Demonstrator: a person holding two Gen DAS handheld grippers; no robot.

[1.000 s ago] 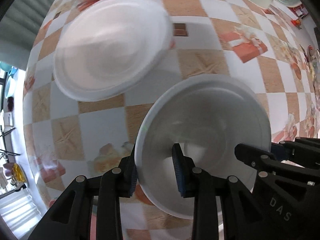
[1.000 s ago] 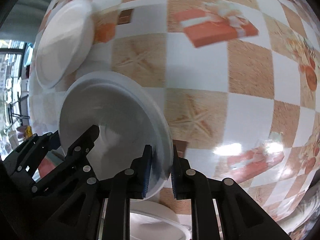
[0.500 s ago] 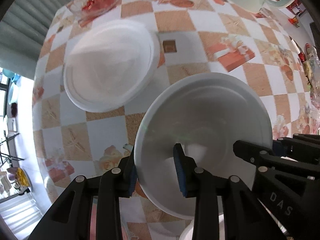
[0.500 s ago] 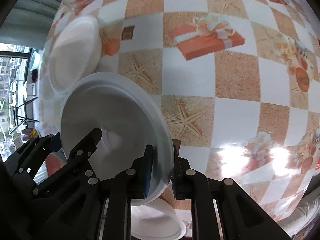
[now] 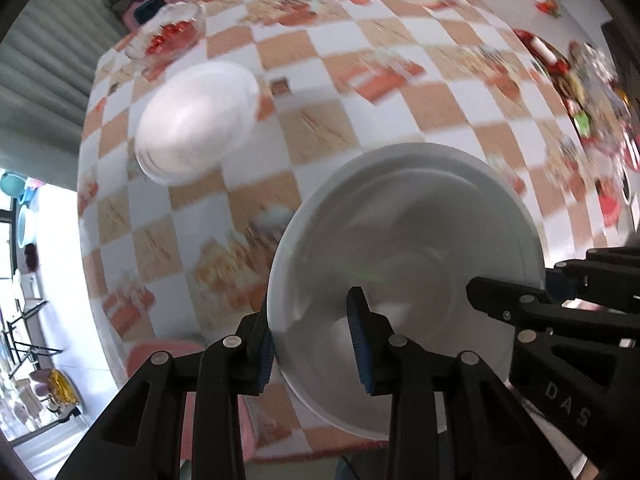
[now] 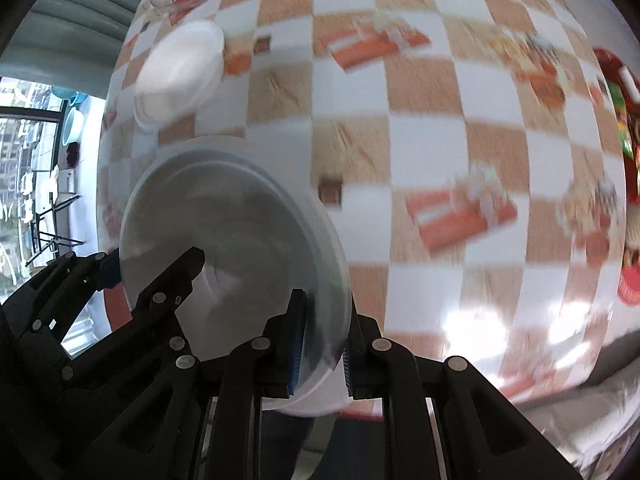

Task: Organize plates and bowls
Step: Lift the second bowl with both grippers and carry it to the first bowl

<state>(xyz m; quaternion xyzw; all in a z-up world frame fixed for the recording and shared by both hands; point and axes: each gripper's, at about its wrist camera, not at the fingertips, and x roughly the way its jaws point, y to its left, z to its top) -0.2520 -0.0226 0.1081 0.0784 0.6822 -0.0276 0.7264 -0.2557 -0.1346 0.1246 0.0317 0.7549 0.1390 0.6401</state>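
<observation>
Above the checkered tablecloth [image 5: 320, 128], a white plate [image 5: 420, 232] hangs clear of the table, carried by both grippers at once. Left gripper [image 5: 316, 344] is clamped on the plate's near-left rim, one blue pad under the edge and one inside the well. Right gripper [image 6: 320, 344] pinches the opposite rim tightly between its blue pads. Both point steeply downward, so the plate is seen almost face on and tilted.

Farther off on the cloth sits a stack of white plates [image 5: 196, 120], well apart from the carried one and, judging by the task, its likely destination. Beyond it stands a glass bowl of red sweets [image 5: 172, 36].

Risks from here: the two hands share one rigid plate, so any mismatch in their travel could twist the rim out of a pad or strain the glazed, slippery edge. The pictures are smeared, suggesting quick movement; a fast descent could knock the plate against the stack's edge and chip it or shove the stack toward the table's border
</observation>
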